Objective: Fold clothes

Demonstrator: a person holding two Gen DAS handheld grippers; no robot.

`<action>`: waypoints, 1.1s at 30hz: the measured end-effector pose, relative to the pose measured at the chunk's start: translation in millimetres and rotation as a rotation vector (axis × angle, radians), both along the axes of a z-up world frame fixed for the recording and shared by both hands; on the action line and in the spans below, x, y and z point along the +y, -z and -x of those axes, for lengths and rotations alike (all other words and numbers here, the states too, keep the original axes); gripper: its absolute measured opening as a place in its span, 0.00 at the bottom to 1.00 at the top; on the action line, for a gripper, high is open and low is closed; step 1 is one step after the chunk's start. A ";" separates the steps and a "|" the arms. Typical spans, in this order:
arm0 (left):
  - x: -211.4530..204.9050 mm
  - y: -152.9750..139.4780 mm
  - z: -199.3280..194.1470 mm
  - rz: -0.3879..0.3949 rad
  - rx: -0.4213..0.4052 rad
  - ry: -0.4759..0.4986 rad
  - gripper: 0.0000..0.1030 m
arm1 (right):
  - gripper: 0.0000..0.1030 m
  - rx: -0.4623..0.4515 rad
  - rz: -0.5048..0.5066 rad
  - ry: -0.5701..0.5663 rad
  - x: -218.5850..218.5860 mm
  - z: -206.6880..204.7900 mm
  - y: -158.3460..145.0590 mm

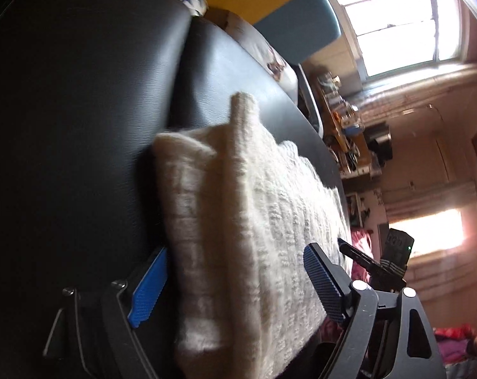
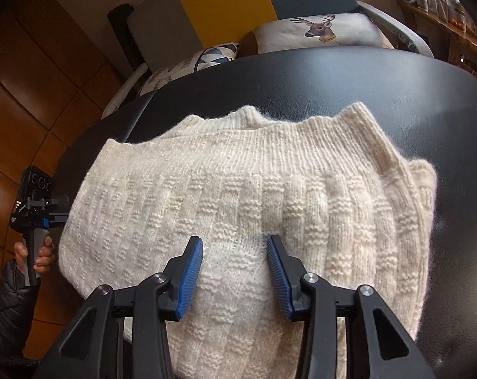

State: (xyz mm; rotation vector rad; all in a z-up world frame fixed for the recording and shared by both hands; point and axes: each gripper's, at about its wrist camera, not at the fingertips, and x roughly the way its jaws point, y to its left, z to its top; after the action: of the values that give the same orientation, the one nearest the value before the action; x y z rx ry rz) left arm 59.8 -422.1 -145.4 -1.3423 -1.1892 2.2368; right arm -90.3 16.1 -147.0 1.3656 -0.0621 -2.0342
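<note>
**Folded sweater on the bench, both tools open above it**

Left to right. The left gripper (image 1: 235, 290) is held at the left edge of the cream sweater (image 2: 244, 195), its jaws spread wide with knit lying between the blue pads (image 1: 148, 287) but not pinched; in the right wrist view the same tool is seen just off the sweater's left side, gripped by a hand (image 2: 38, 254). The sweater lies folded into a compact block on the black bench (image 2: 427, 94), ribbed band at the far side, with a corner standing up at the far right. The right gripper (image 2: 235, 271) is poised over the near middle of the sweater, jaws parted to a moderate gap and holding nothing; whether the pads touch the knit cannot be told.

The fold is judged largely complete. For the step in hand, flattening is advised: the block should be pressed evenly, the raised corner smoothed down, and any pinch taken through all layers at an edge, so that loose knit is not dragged out of square. A cushioned sofa (image 2: 225, 3) is seen beyond the bench.
</note>
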 end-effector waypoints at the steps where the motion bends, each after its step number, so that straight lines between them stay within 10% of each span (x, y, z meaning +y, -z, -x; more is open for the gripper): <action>1: 2.9 0.1 0.4 0.000 0.006 0.008 0.88 | 0.42 -0.002 0.008 0.001 1.2 0.4 0.6; 10: 10.1 -0.2 -5.6 -0.185 0.114 -0.002 0.91 | 0.42 0.008 0.023 -0.012 4.1 0.4 2.6; 16: 2.9 18.0 -14.4 -0.070 0.014 -0.068 0.29 | 0.42 0.043 0.023 -0.032 2.7 -4.1 3.4; 19: 1.5 18.3 -16.9 -0.105 0.036 -0.108 0.32 | 0.42 0.068 0.001 -0.058 0.4 -9.3 0.8; 24: 10.8 6.4 -4.9 -0.107 0.043 -0.074 0.64 | 0.42 0.130 0.004 -0.017 33.7 -6.0 -30.2; 28: 17.9 10.2 3.0 -0.059 0.017 -0.075 0.28 | 0.42 0.129 -0.041 0.004 69.5 4.6 -38.7; 33: 16.6 10.4 -4.3 -0.073 0.019 -0.117 0.21 | 0.41 0.076 -0.100 -0.017 83.2 17.4 -21.2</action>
State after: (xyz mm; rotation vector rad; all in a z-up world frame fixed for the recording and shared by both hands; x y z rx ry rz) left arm 64.1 -405.5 -155.8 -1.2514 -1.3616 2.2555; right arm -107.7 99.3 -125.8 1.3432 0.0857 -2.0973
